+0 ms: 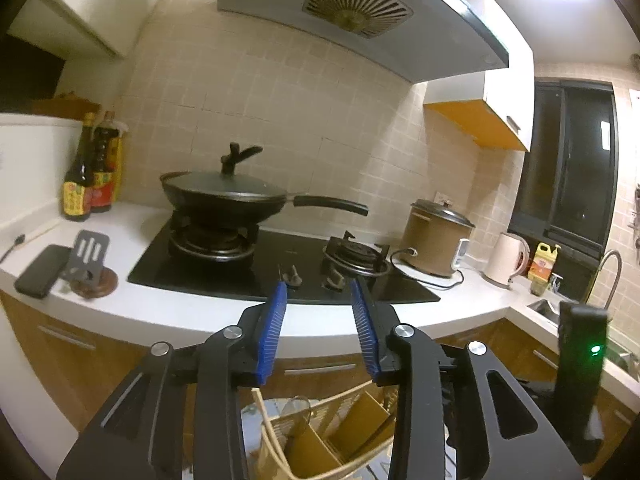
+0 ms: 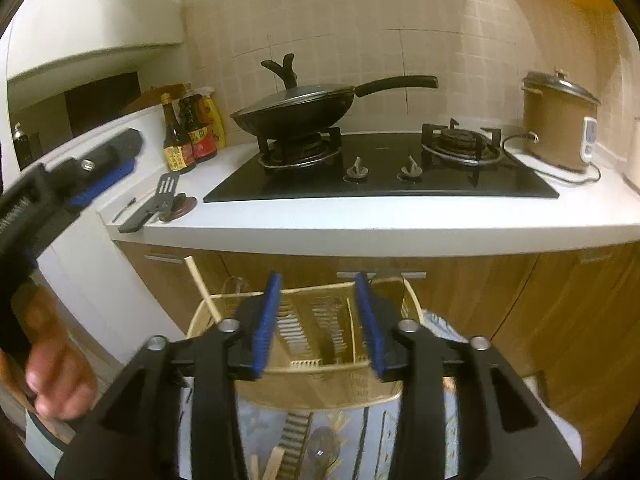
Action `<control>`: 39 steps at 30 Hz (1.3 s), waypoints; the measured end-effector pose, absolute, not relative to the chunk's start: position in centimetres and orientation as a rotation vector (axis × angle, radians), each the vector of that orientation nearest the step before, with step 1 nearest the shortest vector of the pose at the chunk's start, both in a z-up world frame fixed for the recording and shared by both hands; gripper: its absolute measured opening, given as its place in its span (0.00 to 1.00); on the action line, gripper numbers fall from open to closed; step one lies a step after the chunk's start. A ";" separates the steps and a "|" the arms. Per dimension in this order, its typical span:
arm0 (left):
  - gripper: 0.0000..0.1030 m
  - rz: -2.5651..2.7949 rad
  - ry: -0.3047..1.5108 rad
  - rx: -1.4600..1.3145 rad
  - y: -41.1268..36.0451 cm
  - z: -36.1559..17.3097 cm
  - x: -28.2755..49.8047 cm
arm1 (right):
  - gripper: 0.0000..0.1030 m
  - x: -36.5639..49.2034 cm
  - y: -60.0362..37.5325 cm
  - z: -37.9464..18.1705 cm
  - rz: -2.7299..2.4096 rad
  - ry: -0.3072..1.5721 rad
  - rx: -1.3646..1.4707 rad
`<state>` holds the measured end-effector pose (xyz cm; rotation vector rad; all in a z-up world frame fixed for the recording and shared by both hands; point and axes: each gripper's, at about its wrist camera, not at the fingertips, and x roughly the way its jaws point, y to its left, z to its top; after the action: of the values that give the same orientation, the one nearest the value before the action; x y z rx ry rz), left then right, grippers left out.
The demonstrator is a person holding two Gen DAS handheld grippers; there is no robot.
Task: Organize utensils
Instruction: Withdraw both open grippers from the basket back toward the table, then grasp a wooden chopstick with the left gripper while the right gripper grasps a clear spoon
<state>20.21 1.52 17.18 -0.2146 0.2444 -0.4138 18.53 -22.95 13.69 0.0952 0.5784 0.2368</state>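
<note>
Hovering above a slatted bamboo utensil basket (image 2: 320, 320), both tongs stand open and empty, so the sorting looks barely begun. Left tongs (image 1: 320, 332) are raised towards the white worktop (image 1: 192, 312); right tongs (image 2: 320, 324) hang over the basket's divided compartments. A chopstick (image 2: 202, 294) leans out of the basket's left corner, and a clear spoon (image 2: 322, 450) lies on a cloth in front of it. Next, I judge, one pair must drop and close on a loose utensil. Behind are a black hob (image 2: 380, 180), lidded wok (image 2: 296, 114) and sauce bottles (image 2: 192, 136).
</note>
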 end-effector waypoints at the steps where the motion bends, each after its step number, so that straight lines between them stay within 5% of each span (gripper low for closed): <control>1: 0.32 -0.415 0.243 -0.213 1.8 17.7 19.6 | 0.50 18.1 -23.0 13.8 0.237 0.576 0.100; 9: 0.44 -0.387 0.231 -0.176 3.2 21.0 14.9 | 0.50 14.2 -22.6 15.5 0.234 0.565 0.087; 17: 0.45 -0.352 0.307 -0.139 6.0 20.3 11.0 | 0.51 11.4 -23.2 15.7 0.228 0.628 0.086; 25: 0.44 -0.292 0.561 -0.127 8.9 13.6 11.8 | 0.50 11.3 -23.8 10.2 0.230 0.865 0.114; 32: 0.41 -0.304 0.968 -0.187 11.2 3.2 15.8 | 0.50 12.3 -23.8 3.2 0.231 1.081 0.171; 39: 0.36 -0.235 1.063 -0.173 12.2 -1.0 17.6 | 0.50 13.4 -23.6 -0.4 0.203 1.164 0.159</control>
<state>17.59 12.17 -0.98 -0.1731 1.0635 -0.2350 13.38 -23.59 -0.45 0.1594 1.1636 0.2025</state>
